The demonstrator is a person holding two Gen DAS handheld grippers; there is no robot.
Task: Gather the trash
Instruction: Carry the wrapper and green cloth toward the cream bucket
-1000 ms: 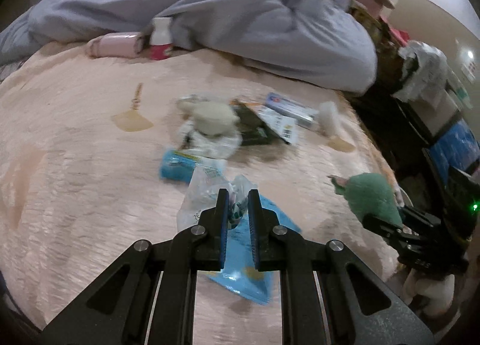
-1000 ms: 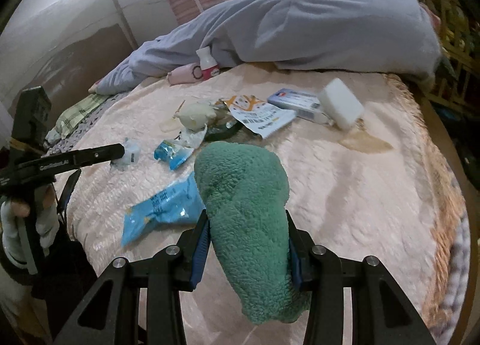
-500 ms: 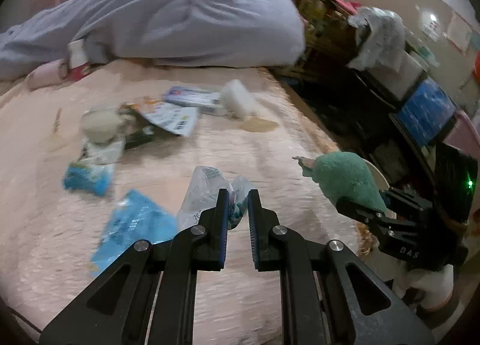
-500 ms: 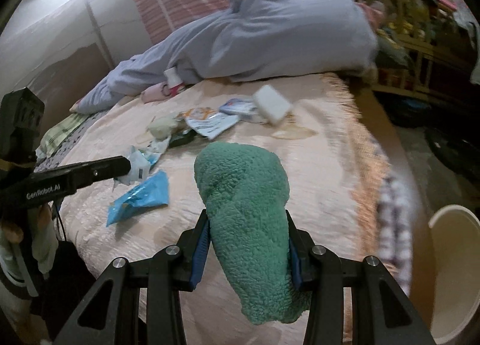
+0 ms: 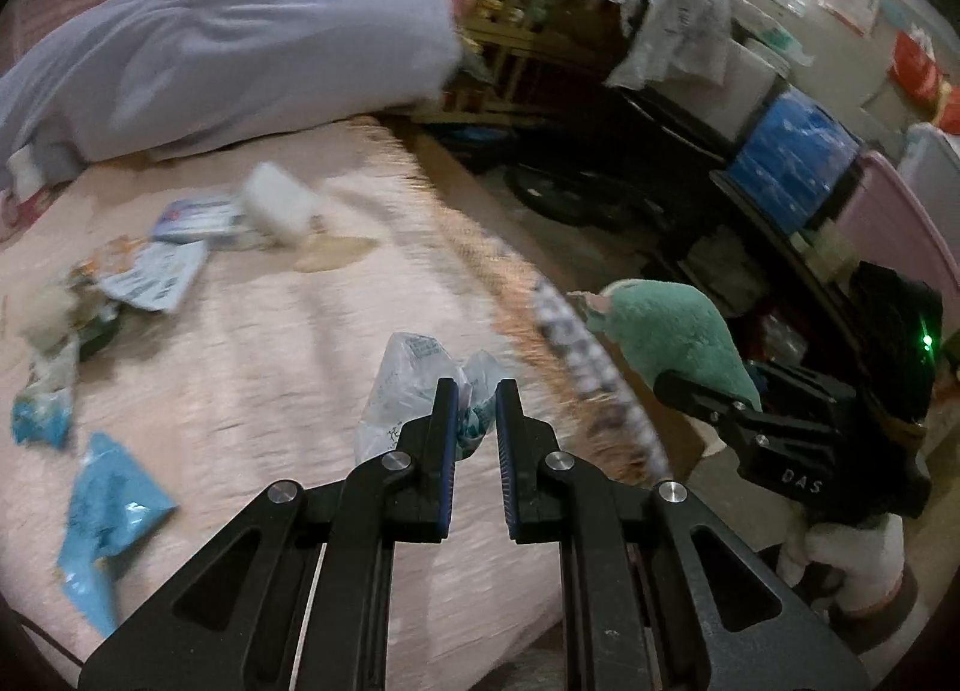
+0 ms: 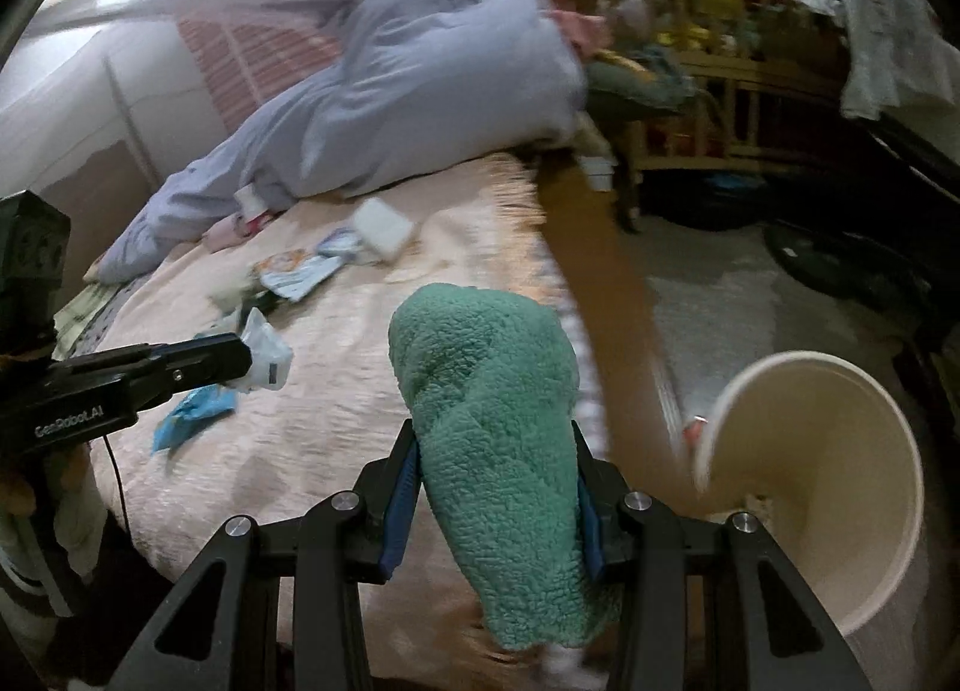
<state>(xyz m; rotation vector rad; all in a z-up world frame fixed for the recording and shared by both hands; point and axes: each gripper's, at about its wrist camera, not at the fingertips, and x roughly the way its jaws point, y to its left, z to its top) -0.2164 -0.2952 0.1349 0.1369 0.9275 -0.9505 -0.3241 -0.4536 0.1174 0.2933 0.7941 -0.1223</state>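
- The left tool (image 5: 477,412) was clamped narrow on a crumpled clear plastic wrapper (image 5: 408,385), which sat in the lower middle of the left wrist frame, lifted above the pink bed (image 5: 288,379). In the right wrist view the same wrapper (image 6: 264,355) hung off the tool's tip (image 6: 240,358) at the left of the frame.
- The right tool (image 6: 495,487) was partly open around a green fuzzy sock (image 6: 492,403), its pads pressed into both sides of the pile; the sock filled the lower middle of the frame.
- A cream bin (image 6: 840,487) stood on the floor at the lower right of the right wrist frame, its open mouth tipped toward the camera, just right of the sock.
- Risk: the wrapper was held by only a small bunched part between the pads, so it looked likely to slip free while being carried, and a light film like that could drift onto the floor beside the bin rather than into it.
- Risk: the sock seemed soft and springy; if released off-centre it might catch on the bin's rim and hang there.
- Risk: more litter, a blue packet (image 5: 102,517) and several papers (image 5: 156,277), remained on the bed at the left of the frame, so one drop would not finish the job.
- The sock's long axis ran along the tool's fingers, its rounded end pointing up and away from the camera and its other end hanging below the pads.
- The wrapper had no clear long axis; it puffed upward and to the left of the pads.
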